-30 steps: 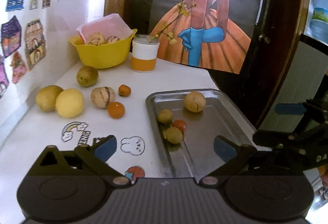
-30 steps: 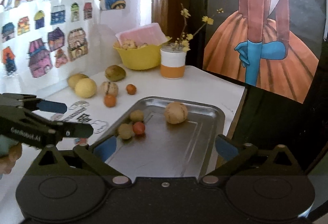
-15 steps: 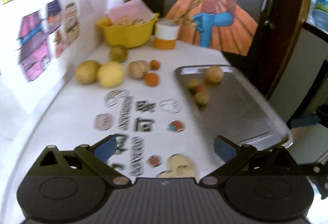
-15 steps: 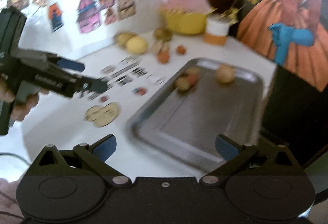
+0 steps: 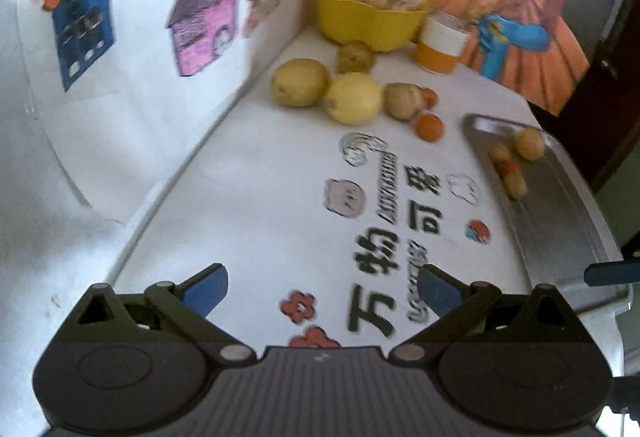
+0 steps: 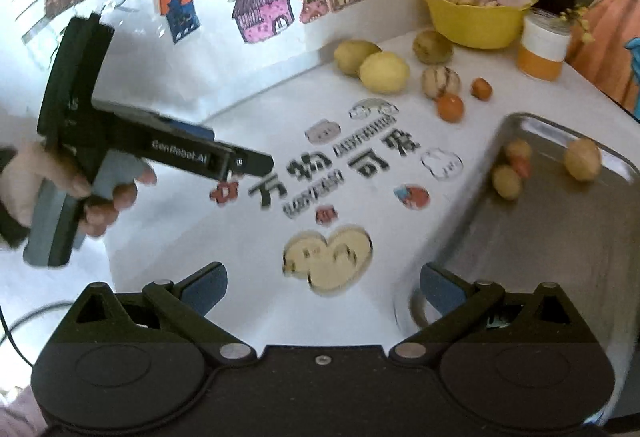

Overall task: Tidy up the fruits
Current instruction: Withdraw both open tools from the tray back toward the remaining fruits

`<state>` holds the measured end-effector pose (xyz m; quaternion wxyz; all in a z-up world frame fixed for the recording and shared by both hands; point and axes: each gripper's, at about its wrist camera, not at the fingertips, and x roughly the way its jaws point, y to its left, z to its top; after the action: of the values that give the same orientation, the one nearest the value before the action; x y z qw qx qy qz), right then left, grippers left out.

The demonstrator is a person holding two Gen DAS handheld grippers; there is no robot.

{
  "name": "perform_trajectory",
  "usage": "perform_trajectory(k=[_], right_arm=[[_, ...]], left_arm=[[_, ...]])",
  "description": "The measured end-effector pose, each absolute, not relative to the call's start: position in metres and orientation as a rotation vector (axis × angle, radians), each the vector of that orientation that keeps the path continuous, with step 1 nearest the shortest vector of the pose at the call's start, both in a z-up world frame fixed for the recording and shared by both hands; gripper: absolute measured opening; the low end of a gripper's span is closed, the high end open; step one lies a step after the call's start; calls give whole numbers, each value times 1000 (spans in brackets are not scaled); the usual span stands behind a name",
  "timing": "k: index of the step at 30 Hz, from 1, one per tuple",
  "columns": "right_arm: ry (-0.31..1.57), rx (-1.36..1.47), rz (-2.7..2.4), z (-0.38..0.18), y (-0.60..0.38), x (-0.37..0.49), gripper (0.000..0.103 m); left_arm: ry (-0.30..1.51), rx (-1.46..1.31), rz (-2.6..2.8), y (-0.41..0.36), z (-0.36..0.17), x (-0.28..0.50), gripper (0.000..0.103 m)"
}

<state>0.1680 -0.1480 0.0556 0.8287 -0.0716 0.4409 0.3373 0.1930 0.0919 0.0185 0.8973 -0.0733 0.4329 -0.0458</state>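
Both tongs are held above the near end of the white table (image 6: pixel 256 301), neither touching anything.

Left gripper (image 5: pixel 322 287): jaws spread wide, nothing between the blue pads (image 5: pixel 206 289). Directly ahead of it lie printed stickers (image 5: pixel 384 213) on the tabletop. Far ahead, toward the wall, sits the loose fruit: a greenish-yellow fruit (image 5: pixel 300 81) touching a pale yellow fruit (image 5: pixel 354 99), which touches a tan striped fruit (image 5: pixel 404 100). A small orange fruit (image 5: pixel 429 126) lies just nearer than the striped one; a second orange one is partly hidden behind it. A brown-green fruit (image 5: pixel 355 56) sits just in front of the yellow bowl (image 5: pixel 360 23). An orange-and-white jar (image 5: pixel 440 45) stands right of the bowl.

Ahead and to the right of the left gripper lies the metal tray (image 5: pixel 568 213). I count four small fruits (image 5: pixel 529 143) at its far end; this view is blurred.

Right gripper (image 6: pixel 322 287): jaws likewise wide apart, empty. Its right fingertip hangs over the tray's near corner (image 6: pixel 440 277). In this view the tray (image 6: pixel 552 237) holds a tan round fruit (image 6: pixel 582 165) and a cluster of three small ones (image 6: pixel 507 181), one of them red. The person's hand (image 6: pixel 76 189) holding the left tool shows to the left, with the tool's arm pointing across the stickers.
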Motion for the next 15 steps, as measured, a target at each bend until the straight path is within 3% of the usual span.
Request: perform_trajectory(k=[15], right_arm=[[716,-231,622,42,-139,279,102]], left_arm=[[752,-152,-90,66,32,257,103]])
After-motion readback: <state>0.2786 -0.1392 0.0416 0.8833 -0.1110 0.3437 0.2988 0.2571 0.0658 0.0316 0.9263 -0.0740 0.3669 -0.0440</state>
